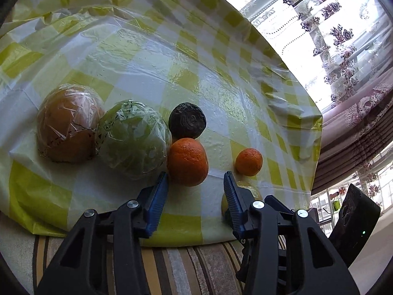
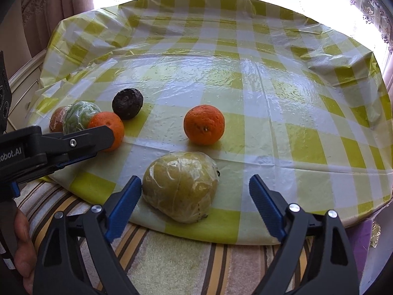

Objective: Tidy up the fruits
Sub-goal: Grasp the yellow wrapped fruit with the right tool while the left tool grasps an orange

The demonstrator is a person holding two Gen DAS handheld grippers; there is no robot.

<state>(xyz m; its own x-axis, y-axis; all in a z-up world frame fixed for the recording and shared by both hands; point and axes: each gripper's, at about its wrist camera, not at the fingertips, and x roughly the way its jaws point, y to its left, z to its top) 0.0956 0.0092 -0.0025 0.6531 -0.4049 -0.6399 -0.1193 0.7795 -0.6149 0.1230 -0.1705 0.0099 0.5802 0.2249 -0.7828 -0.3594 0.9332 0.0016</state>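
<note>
Claws both spread wide: left claw (image 1: 196, 184) gapes just short of the larger round orange (image 1: 188, 161) beside the plastic-wrapped green fruit (image 1: 133, 139), while right claw (image 2: 196, 191) straddles the wrapped yellow-green fruit (image 2: 180, 185) near the front edge of the yellow-checked surface (image 2: 270, 98).

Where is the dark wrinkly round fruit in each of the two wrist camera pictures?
Left wrist view: the dark fruit sits mid-frame, just behind the larger orange and right of the green wrapped fruit.
Right wrist view: it lies left of centre, behind the same orange, which the left gripper partly hides.
Shared landmark: the lone orange, and.
</note>
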